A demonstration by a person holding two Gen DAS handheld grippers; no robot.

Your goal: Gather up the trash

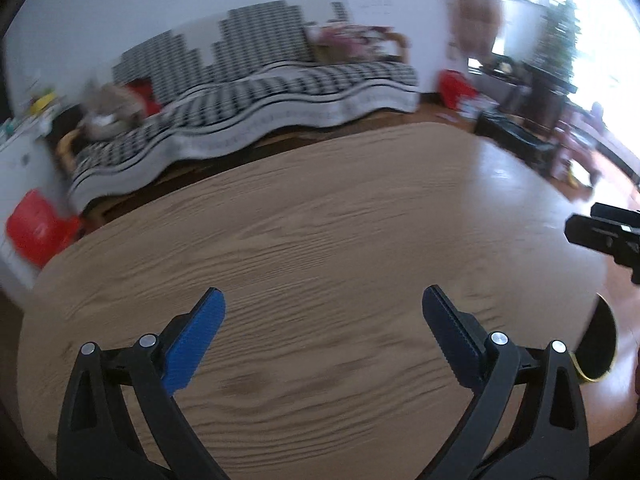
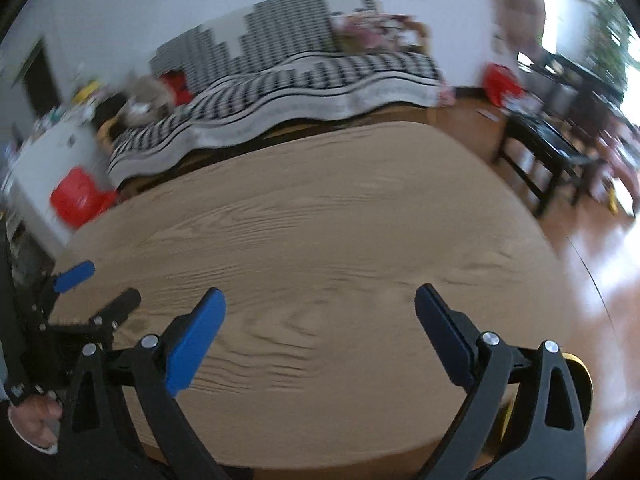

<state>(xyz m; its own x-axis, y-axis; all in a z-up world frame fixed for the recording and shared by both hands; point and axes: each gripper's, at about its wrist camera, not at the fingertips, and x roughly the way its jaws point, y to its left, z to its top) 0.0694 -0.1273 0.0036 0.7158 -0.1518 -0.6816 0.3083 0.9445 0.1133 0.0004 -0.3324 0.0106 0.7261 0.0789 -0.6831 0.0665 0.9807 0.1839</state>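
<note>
My left gripper (image 1: 323, 300) is open and empty above the light wooden table (image 1: 320, 208). My right gripper (image 2: 320, 300) is open and empty above the same table (image 2: 320, 208). The right gripper also shows at the right edge of the left wrist view (image 1: 604, 232). The left gripper shows at the left edge of the right wrist view (image 2: 96, 284). A black bin with a yellow rim (image 1: 600, 344) stands beside the table's near right edge; it also shows in the right wrist view (image 2: 580, 384). No trash shows on the table in either view.
A sofa with a black-and-white checked cover (image 1: 260, 88) stands behind the table. A red container (image 1: 36, 228) sits on the floor at the left. A black bench (image 2: 548, 152) and dark furniture stand at the right by a bright window.
</note>
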